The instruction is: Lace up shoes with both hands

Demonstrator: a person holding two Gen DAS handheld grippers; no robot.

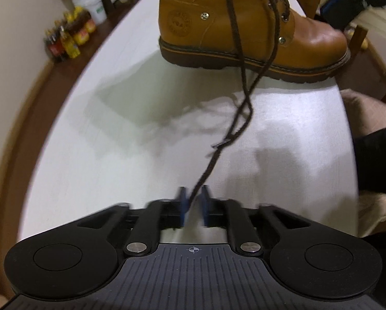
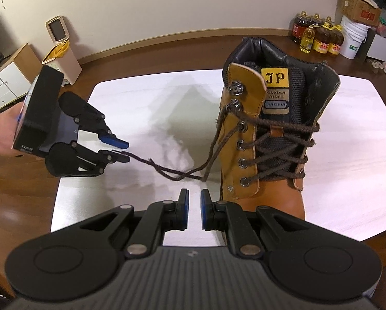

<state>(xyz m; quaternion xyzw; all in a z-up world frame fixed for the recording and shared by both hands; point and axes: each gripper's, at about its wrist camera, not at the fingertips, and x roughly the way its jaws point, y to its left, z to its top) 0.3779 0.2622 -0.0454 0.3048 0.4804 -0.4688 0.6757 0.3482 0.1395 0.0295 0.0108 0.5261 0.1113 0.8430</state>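
1. A tan leather boot [image 2: 267, 139] stands upright on the white table [image 2: 348, 180], just ahead and to the right of the right hand-held gripper [image 2: 194, 211], its toe pointing back toward that gripper.
2. The right hand-held gripper hangs over the table with its blue pads [image 2: 184, 206] a narrow gap apart and nothing between them.
3. The left hand-held gripper [image 2: 121, 149] sits out to the left of the right one, held by a hand [image 2: 1, 131] at the table's left edge and aimed toward the boot.
4. A dark brown lace [image 2: 167, 170] runs from the boot's upper eyelets down across the table to the left hand-held gripper's tips.
5. In the left wrist view the lace end [image 1: 200, 180] passes between that gripper's blue pads [image 1: 182, 204]; the picture is blurred there, but the pads look nearly closed, pinching the lace.
6. Beyond the boot, on the floor by the wall, stand several oil bottles [image 2: 319, 36] and a white bucket [image 2: 353, 38].
7. Behind the left hand-held gripper is a small white bin [image 2: 61, 49].
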